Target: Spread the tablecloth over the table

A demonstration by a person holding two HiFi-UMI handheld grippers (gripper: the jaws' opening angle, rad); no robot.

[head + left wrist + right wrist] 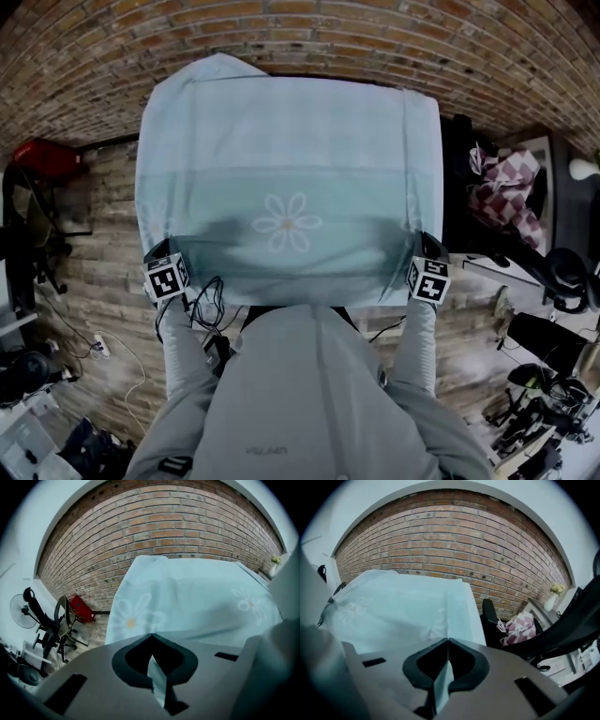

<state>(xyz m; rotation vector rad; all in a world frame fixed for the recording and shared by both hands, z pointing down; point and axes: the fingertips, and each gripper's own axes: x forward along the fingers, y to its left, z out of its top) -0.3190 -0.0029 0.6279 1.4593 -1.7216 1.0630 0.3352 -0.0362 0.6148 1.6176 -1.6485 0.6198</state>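
Head view: the tablecloth (291, 187) fills the frame's centre and hides the table beneath. The left gripper (172, 255) holds its lower-left corner and the right gripper (422, 251) its lower-right. Each gripper view shows the jaws together, pinching a fold of tablecloth. The step in hand looks like straightening the near edge. Next calls for an even pull toward the frame's bottom, then letting go.

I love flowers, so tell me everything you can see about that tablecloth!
The tablecloth is pale blue, thin fabric printed with white daisies. It lies spread out with soft creases, sides hanging down at left and right. Its near edge is pinched at both corners: the left gripper and right gripper are each shut on it.
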